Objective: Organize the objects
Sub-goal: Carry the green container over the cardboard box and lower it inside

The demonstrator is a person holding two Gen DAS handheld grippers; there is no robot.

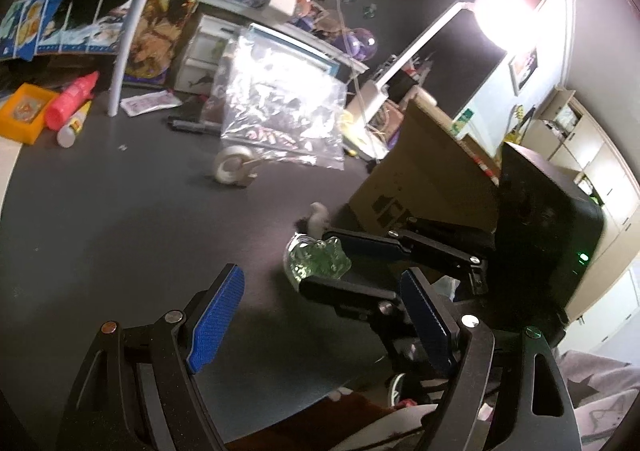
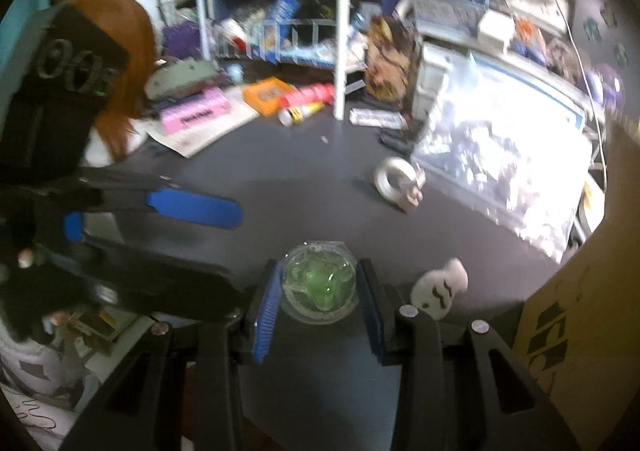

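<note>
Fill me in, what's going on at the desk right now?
The right tool is closed around a clear round capsule with a green toy inside, low over the dark desk. The left tool hangs open beside it, holding nothing. A small white figure sits just right of the capsule, a tape roll farther back, and a cardboard box at the right edge.

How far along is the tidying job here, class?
Done: nothing visibly sorted yet. In hand: the right hand-held gripper grips a clear capsule with a green figure; the left hand-held gripper is open, holding nothing. Left: the white toy, tape roll and plastic bag lie loose on the desk.
</note>
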